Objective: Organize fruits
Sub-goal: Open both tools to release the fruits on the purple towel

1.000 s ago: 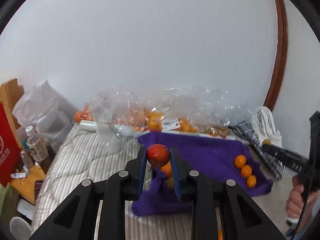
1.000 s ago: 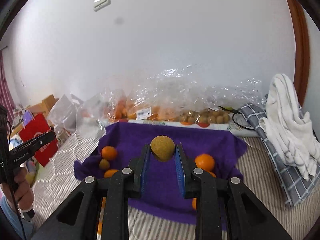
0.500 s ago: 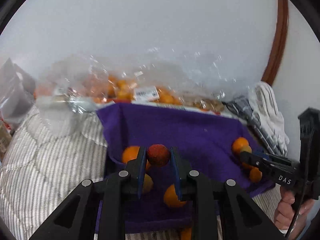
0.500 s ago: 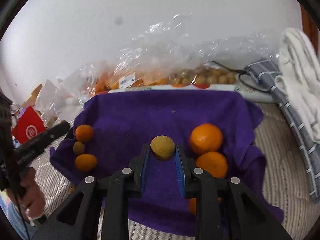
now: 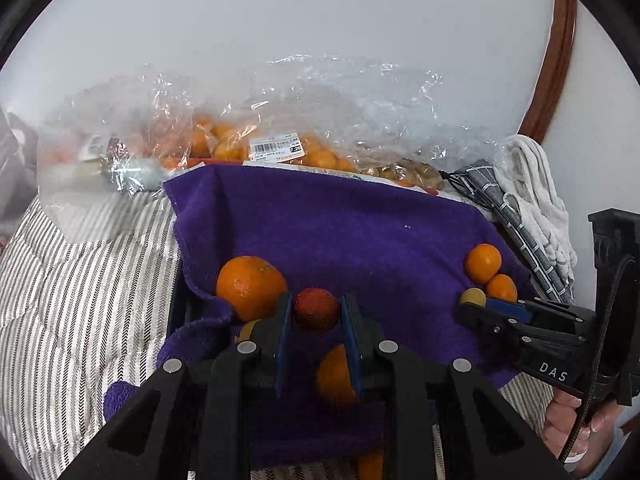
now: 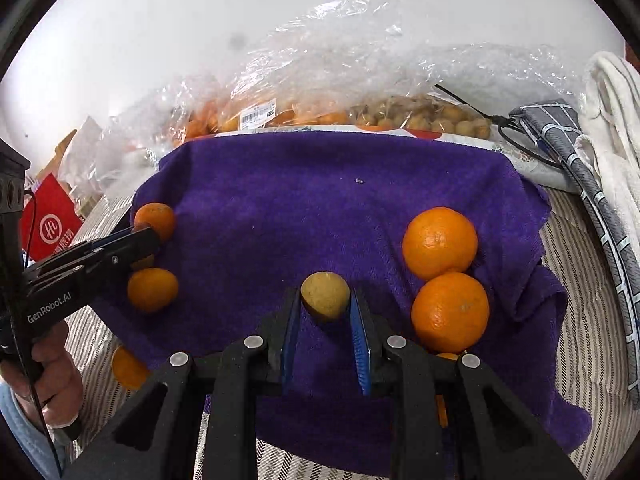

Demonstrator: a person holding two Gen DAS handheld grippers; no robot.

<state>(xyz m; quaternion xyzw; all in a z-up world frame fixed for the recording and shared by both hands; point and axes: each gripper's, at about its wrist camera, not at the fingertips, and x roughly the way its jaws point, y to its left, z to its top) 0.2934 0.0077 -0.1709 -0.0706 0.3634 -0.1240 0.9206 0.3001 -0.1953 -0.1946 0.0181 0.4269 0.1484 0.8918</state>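
**Fingers full, two fruits not yet placed**

Fingers of the left gripper [image 5: 316, 316] clench a small dark-red round fruit [image 5: 316, 310] low over the purple terry towel [image 5: 340, 224], beside a large orange [image 5: 251, 287]. The right gripper [image 6: 325, 306] grips a small yellow-brown round fruit [image 6: 325, 297] near two stacked oranges [image 6: 440, 248]. Judging by the small groups already on the towel, sorting is partway done; both held fruits remain unplaced. Readable writing: "DAS" [image 5: 553, 372], "GenRobot.AI" [image 6: 49, 309].

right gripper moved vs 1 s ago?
Yes. The right gripper, shut on the tan fruit, has come forward and down over the purple towel; the bagged fruit at the wall now looms nearer.
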